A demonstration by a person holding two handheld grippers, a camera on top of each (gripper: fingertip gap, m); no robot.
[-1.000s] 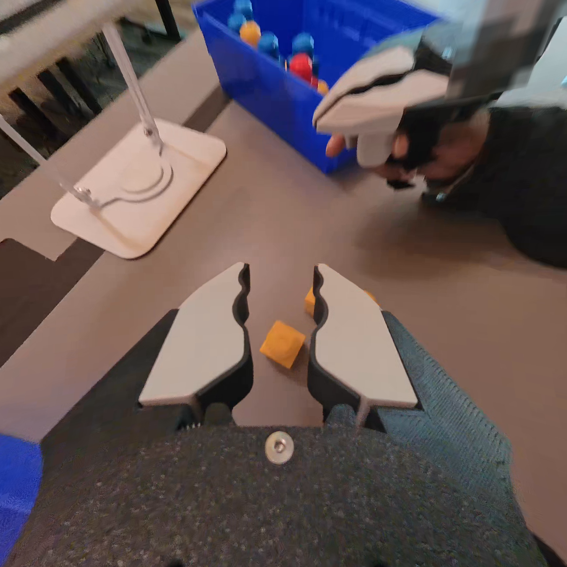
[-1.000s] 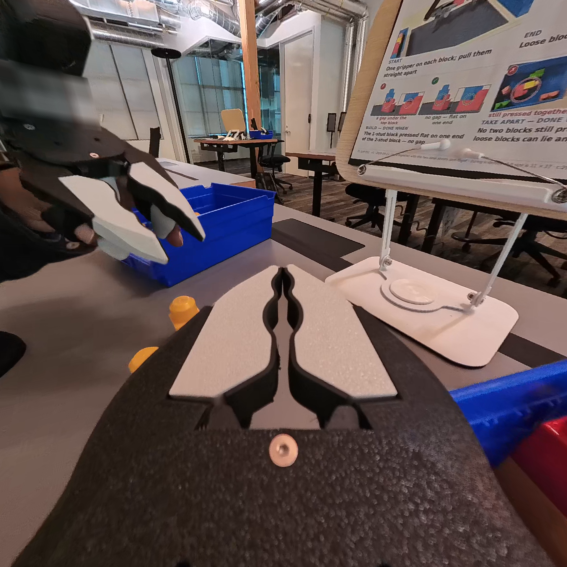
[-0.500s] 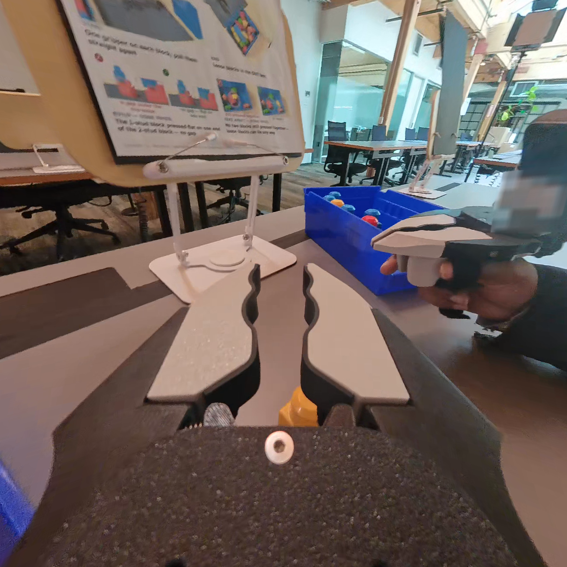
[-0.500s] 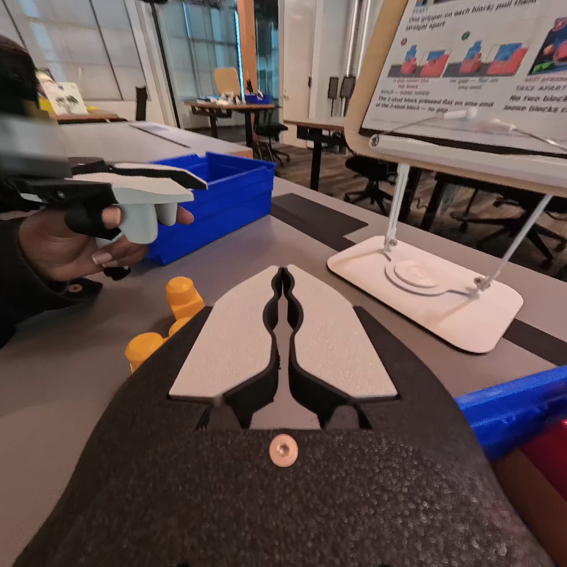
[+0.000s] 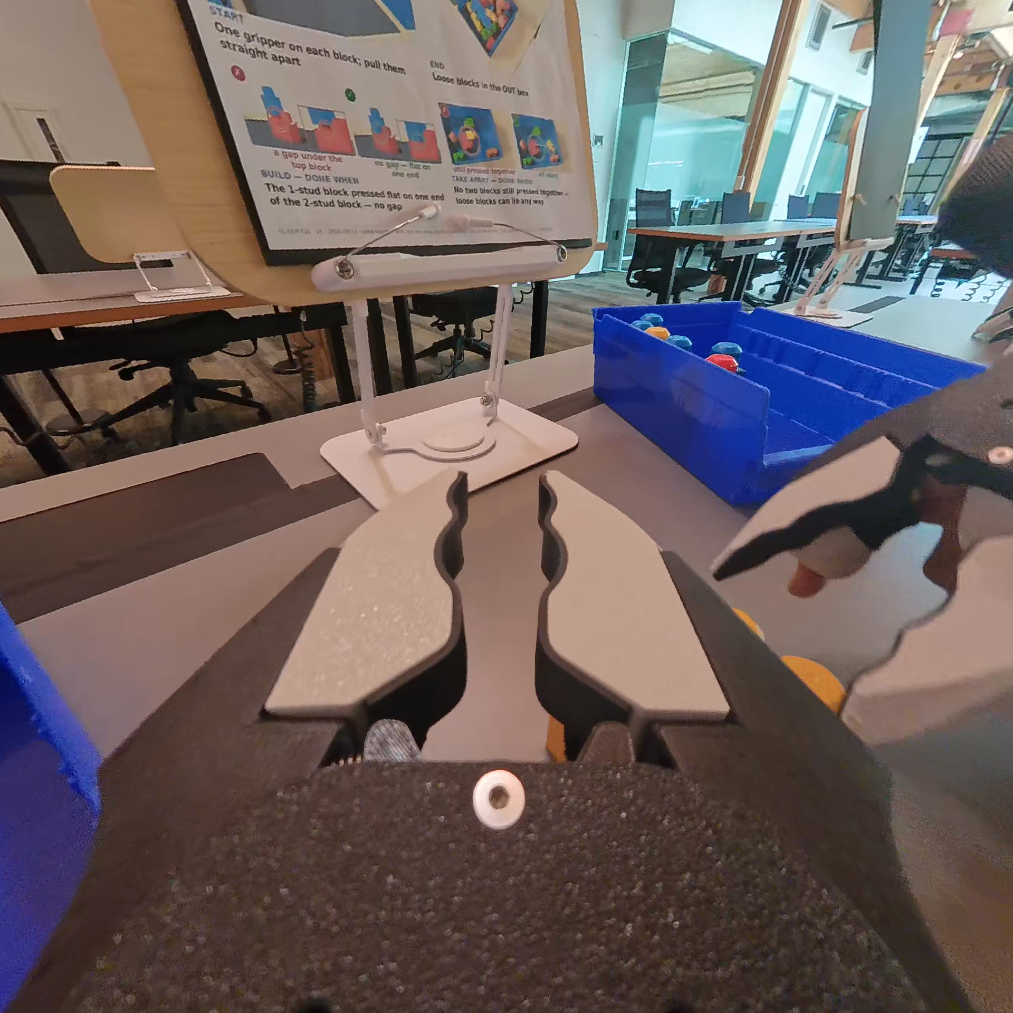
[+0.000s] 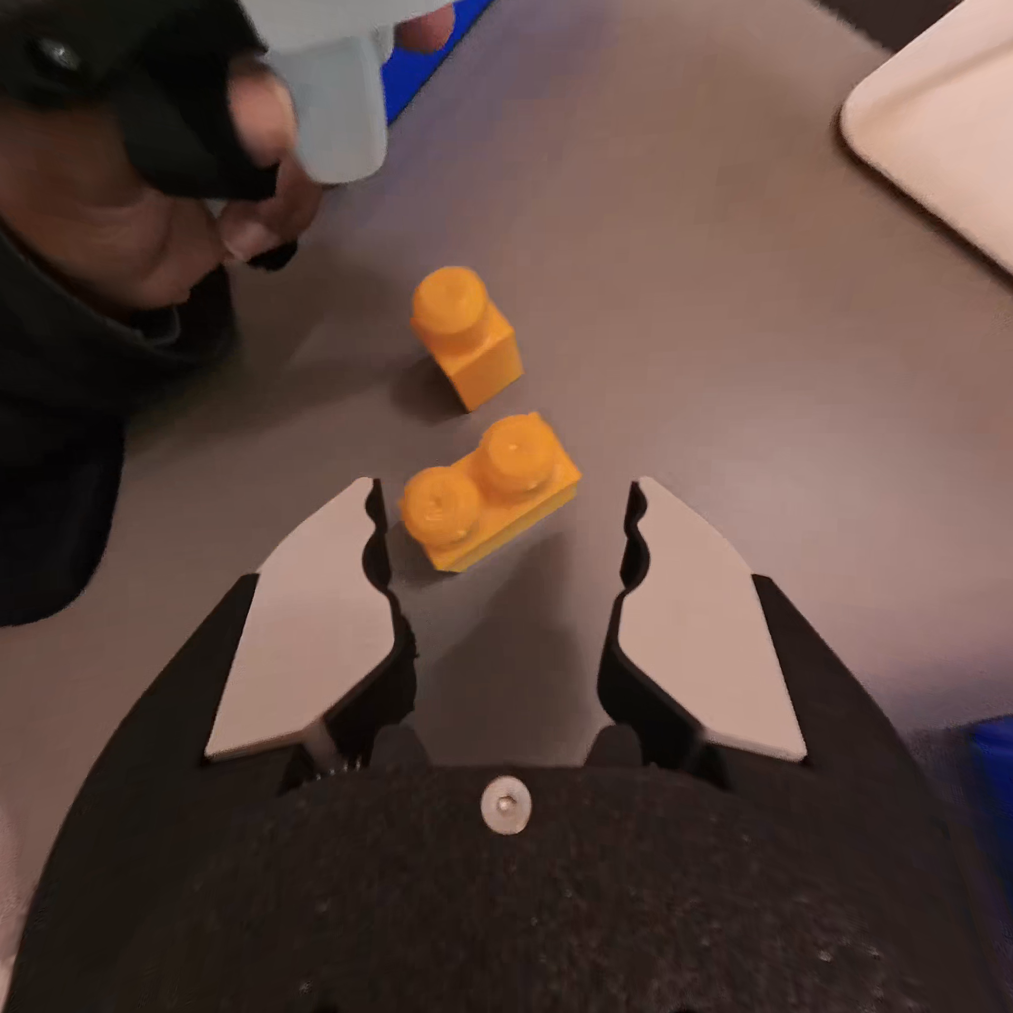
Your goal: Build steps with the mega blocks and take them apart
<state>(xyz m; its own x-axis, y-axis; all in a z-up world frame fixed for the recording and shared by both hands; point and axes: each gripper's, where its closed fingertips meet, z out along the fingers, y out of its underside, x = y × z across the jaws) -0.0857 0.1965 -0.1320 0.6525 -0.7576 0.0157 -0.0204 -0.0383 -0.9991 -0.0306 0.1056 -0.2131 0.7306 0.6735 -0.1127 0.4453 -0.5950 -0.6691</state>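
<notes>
Two orange blocks sit apart on the bench (image 6: pixel 712 329): 1-stud block (image 6: pixel 466 342) left, 2-stud block (image 6: pixel 488 493) right. Left hand-held gripper (image 5: pixel 501 488) part-open, empty. Your right hand-held gripper (image 6: pixel 504 488) is spread wide above the 2-stud; square up to its long sides before clamping

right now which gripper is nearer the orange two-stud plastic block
Right. The right gripper hangs just above the orange two-stud plastic block, jaws open around it. The left gripper sits farther off beside it.

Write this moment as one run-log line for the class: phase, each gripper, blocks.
phase: approach | right gripper: open above two-stud orange block | left gripper: open, empty | one-stud orange block: apart, both on table
</notes>
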